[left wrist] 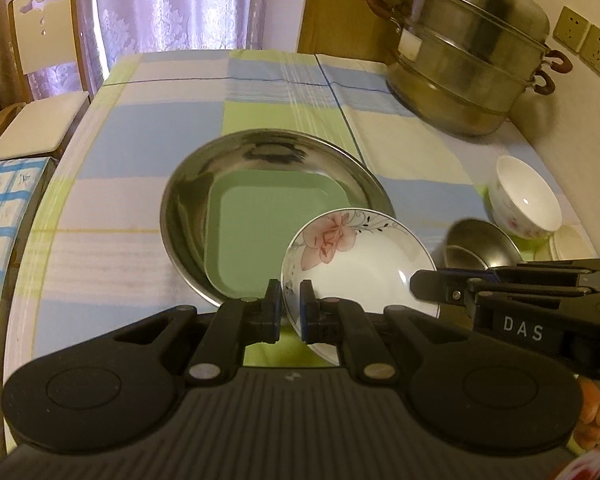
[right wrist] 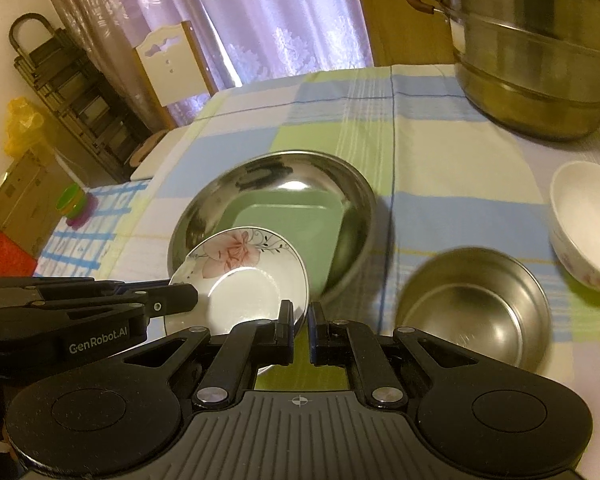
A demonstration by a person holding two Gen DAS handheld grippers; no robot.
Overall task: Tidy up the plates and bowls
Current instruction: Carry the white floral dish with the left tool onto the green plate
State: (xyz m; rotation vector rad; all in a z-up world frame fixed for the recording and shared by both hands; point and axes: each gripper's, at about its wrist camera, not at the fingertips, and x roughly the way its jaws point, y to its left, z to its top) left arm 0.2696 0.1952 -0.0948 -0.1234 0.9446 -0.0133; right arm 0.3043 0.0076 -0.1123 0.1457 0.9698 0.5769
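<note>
Checked cloth (left wrist: 148, 152) in blue, green and cream covers the table, with lilac curtains (left wrist: 172, 4) and a white chair (left wrist: 40, 40) at twelve and ten o'clock beyond. Both tools clamp one flowered plate (left wrist: 360, 260): the left gripper (left wrist: 290, 308) pinches its near rim, the right gripper (right wrist: 300, 328) its opposite edge. Behind it at twelve o'clock sits a steel basin (left wrist: 188, 200) holding a green square plate (left wrist: 260, 232). Only the right view shows the whole small steel bowl (right wrist: 476, 312) at two o'clock; the white bowl (right wrist: 584, 224) and steamer pot (left wrist: 468, 52) lie farther.
</note>
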